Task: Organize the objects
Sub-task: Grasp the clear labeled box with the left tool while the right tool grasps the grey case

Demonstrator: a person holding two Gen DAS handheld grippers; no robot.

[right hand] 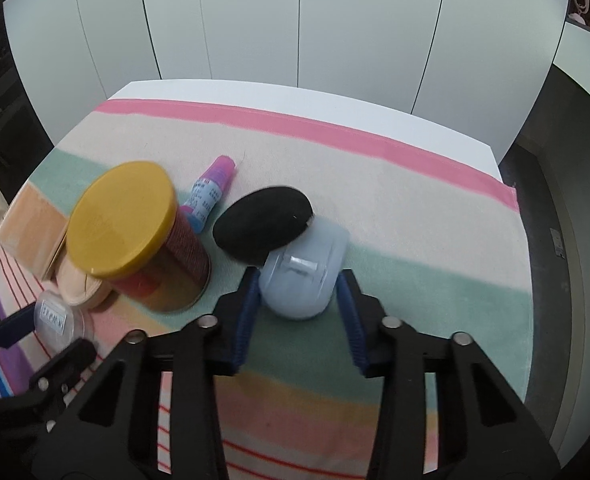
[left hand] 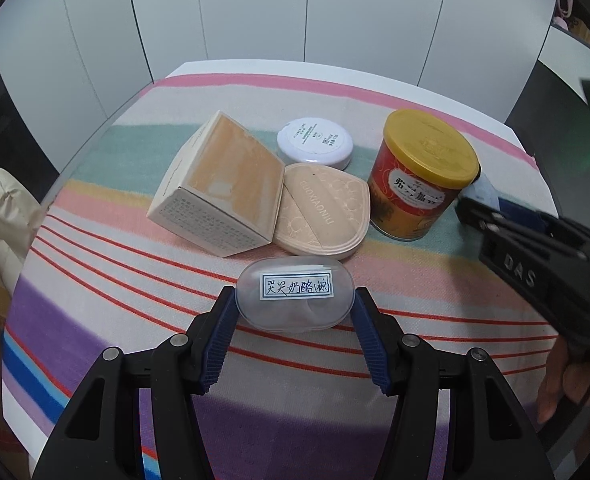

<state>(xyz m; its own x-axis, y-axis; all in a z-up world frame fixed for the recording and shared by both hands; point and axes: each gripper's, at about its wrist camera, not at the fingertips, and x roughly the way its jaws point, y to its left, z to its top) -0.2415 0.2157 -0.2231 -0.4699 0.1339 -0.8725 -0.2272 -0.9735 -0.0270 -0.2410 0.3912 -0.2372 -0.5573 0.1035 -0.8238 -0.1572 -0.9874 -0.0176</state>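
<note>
My left gripper [left hand: 295, 300] pinches the clear little case [left hand: 295, 294] just above the striped cloth [left hand: 95, 280], and my right gripper [right hand: 299, 292] hugs the pale blue case [right hand: 301, 276], so I should squeeze softly and move slowly.
</note>
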